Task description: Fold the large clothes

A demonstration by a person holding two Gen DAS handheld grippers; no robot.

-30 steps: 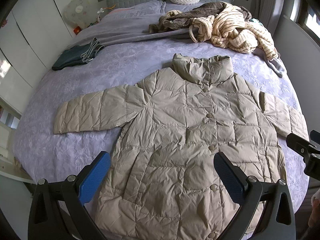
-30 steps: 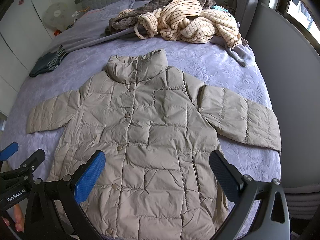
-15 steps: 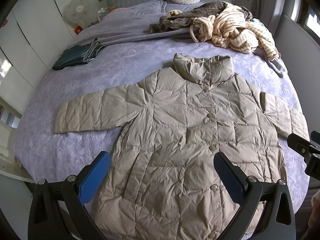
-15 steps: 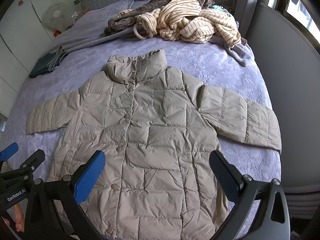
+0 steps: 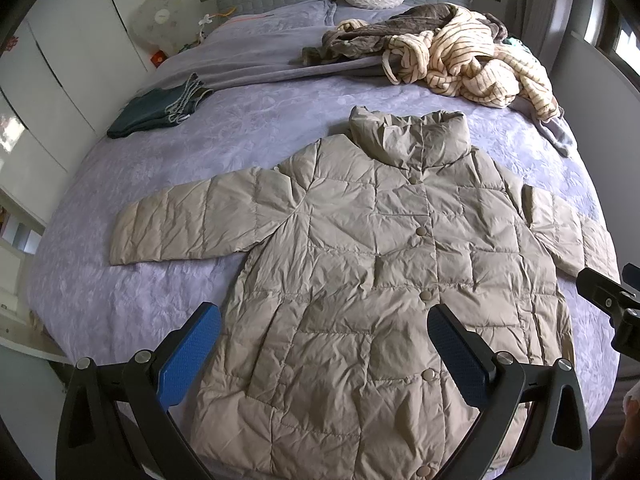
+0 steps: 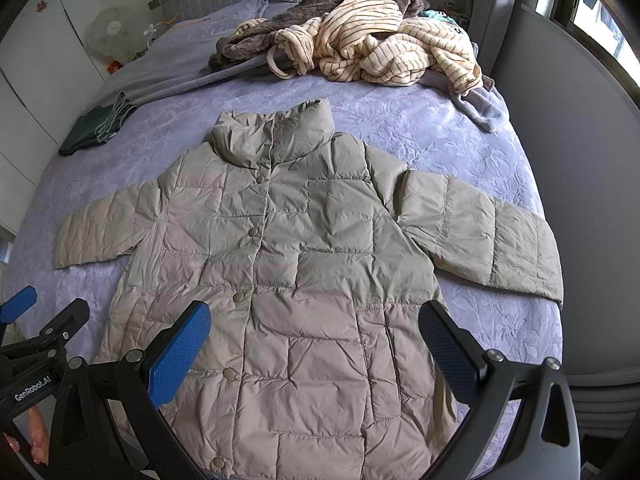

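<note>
Jacket (image 5: pixel 372 264), quilted puffy beige, flat on lilac bedspread (image 5: pixel 120 300); L gripper (image 5: pixel 324 344) & R gripper (image 6: pixel 316 344) both agape.

My left jaws (image 5: pixel 322 354) and right jaws (image 6: pixel 316 350) gape wide above the beige quilted puffer coat (image 5: pixel 380 272), which fills the frame's middle. Bare lavender bedspread (image 5: pixel 132 304) lies open at lower left below the spread sleeve, and again between collar and the heap of striped cream robes (image 5: pixel 468 60) at upper right. Folded dark green cloth (image 5: pixel 156 110) blocks the upper left edge. In the right view, a grey wall (image 6: pixel 576 184) crowds the bed's right side.
</note>
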